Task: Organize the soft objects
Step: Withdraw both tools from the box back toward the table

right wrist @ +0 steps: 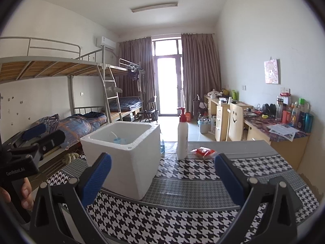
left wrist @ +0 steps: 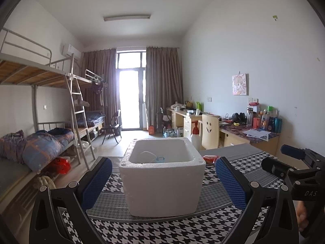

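Both grippers hover with fingers spread wide and empty, the left gripper squarely facing the white foam box, the right gripper aimed past its right side. The red soft packet lies on the houndstooth tabletop at about one o'clock from the right gripper, just beside the pump bottle at twelve. Risk here: reaching for the packet could clip that tall bottle and topple it, or nudge the light box, which already holds something white and blue.

Both hand-held grippers, left gripper and right gripper, hover side by side, jaws spread wide, empty.
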A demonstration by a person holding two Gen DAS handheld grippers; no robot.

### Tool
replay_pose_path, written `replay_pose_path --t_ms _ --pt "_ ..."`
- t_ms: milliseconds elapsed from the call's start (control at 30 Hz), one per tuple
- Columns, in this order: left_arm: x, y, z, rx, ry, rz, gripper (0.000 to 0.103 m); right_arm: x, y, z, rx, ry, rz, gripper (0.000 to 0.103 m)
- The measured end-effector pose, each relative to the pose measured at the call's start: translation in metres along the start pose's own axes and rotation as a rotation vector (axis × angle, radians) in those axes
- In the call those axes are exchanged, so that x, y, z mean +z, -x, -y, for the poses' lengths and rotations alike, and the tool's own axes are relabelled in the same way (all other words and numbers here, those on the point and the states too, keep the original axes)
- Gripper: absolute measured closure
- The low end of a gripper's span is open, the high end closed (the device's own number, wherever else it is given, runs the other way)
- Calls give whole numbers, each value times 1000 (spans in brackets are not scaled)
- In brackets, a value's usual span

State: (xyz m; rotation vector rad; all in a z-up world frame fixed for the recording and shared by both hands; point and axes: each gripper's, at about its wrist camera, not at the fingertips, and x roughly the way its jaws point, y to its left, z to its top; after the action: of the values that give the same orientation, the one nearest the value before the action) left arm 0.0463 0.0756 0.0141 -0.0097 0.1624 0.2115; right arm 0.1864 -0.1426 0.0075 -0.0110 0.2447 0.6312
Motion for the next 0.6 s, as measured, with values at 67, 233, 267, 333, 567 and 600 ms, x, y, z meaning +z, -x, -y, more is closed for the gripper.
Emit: replay_pose_path --t_ms 67,233,267,333,567,600 --pt "-1 0 1 3 8 2 1 -2 -1 1 -3 -8 0 1" --pt "-5 2 3 5 8 13 1 -9 3 4 -25 -9 25 1" --pt "-5 1 3 1 8 12 1 -9 4 4 -25 -10 24 1" --pt "-7 1 4 -1 6 11 1 -10 5 4 -23 -8 23 1" --pt "-11 1 6 -3 -7 7 1 -17 5 5 -22 -16 14 1" --pt "-12 1 5 -2 -4 5 1 -17 4 5 -23 -14 12 1"
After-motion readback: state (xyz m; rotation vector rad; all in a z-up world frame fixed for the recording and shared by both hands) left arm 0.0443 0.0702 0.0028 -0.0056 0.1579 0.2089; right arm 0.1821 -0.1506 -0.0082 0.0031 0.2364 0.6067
